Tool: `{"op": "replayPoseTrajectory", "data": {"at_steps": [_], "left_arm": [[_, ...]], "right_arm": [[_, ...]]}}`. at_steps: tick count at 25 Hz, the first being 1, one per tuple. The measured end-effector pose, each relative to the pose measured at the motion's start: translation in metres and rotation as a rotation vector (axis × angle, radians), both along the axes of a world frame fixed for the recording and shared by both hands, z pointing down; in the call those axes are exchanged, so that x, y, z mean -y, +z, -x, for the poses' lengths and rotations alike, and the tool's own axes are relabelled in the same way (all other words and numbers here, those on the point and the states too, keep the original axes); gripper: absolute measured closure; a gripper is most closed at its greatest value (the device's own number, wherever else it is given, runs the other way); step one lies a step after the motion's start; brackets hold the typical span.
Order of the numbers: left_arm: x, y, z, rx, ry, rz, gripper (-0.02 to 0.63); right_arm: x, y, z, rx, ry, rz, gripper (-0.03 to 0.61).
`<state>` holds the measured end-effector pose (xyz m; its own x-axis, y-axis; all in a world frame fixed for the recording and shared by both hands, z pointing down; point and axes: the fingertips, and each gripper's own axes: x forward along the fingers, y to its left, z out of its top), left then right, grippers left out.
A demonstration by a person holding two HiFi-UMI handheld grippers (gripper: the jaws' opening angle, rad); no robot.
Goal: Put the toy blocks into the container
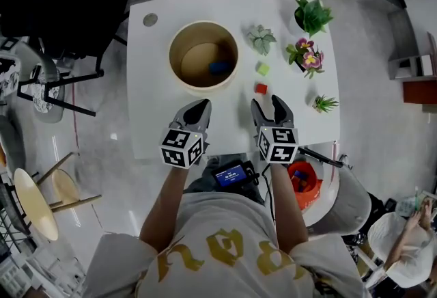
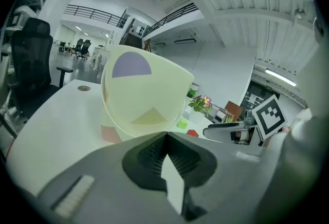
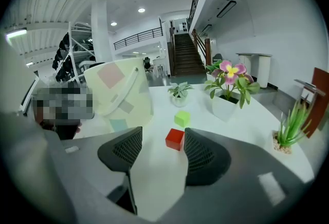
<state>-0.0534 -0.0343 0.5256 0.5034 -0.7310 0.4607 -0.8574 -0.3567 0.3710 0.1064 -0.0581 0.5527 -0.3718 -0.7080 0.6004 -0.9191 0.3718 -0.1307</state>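
Person's torso [image 1: 218, 255] at the near edge of the white tabletop [image 1: 153, 85]. Round container [image 1: 175, 75] stands left of centre, nearer the far edge, a blue block [image 1: 218, 67] already inside. Left tool [image 1: 204, 104], pressed together and empty, points at it. Right tool [image 1: 265, 101], spread and empty, is the nearer one. Red block [image 1: 261, 88] lies just ahead on its jaw line, green block [image 1: 263, 69] beyond.

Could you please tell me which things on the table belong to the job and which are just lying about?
Job: container, blue block inside it, green block, red block.
Lying about: flowering pot plant, three leafy pot plants, small round disc.
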Motion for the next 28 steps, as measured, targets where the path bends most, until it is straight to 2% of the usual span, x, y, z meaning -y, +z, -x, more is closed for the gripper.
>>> {"op": "replayPoseTrajectory", "data": {"at_steps": [12,20,28], "left_arm": [[0.002,0.023,-0.018,0.013,0.048,0.055,0.612],[0.003,0.026,-0.028,-0.026,0.050,0.075,0.614],[0.011,0.036,-0.030,-0.025,0.049,0.100,0.613]], "right_arm": [[0.010,0.028,-0.002,-0.012,-0.010,0.060,0.313],[0.019,0.042,0.001,-0.023,-0.020,0.088,0.318],[0.026,0.052,0.001,-0.013,-0.040,0.101,0.326]]}}
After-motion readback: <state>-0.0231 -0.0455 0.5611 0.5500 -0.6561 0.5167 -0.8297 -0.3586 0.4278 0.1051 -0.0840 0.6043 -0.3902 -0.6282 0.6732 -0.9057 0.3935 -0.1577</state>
